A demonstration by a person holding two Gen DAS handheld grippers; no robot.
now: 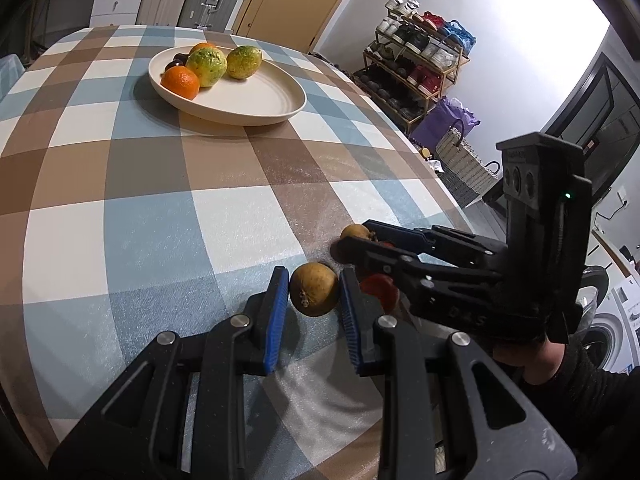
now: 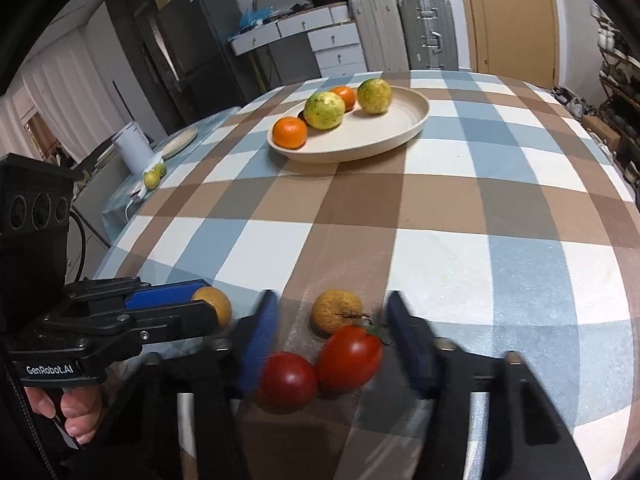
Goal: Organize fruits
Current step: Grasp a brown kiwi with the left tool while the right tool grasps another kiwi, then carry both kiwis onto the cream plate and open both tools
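Two-handed pickup step, fruit not yet lifted. Left gripper [image 1: 314, 294] low center of left view, jaws apart and straddling a brown fruit [image 1: 314, 294] on the table [image 1: 160, 240]; left blue pad [image 1: 276, 320] touching or nearly touching the skin, right pad just beside it, so released or barely closing, not yet clamped. Right gripper [image 2: 332, 344] low center of right view, jaws wide, released, bracketing two tomatoes [image 2: 320, 372] and a second brown fruit [image 2: 337, 311] just beyond them; tomatoes touching each other, larger one touching or overlapping the brown fruit's stem side. Some motion blur on the right gripper's left pad. Plate [image 2: 400, 128] upper center of right view, well apart from both grippers, holding two oranges [image 2: 290, 132], two green-yellow fruits [image 2: 324, 110], plus a dark fruit [image 1: 178, 62] seen only in left view, upper left. Right half of plate bare. Judged roughly halfway: five fruits plated, four loose at near table edge. Next for left: close fully on brown fruit, lift, carry to plate's bare side. Next for right: narrow onto one item only, probably the larger tomato, since jaws now span three; risk of pinching two or rolling one off the table edge.
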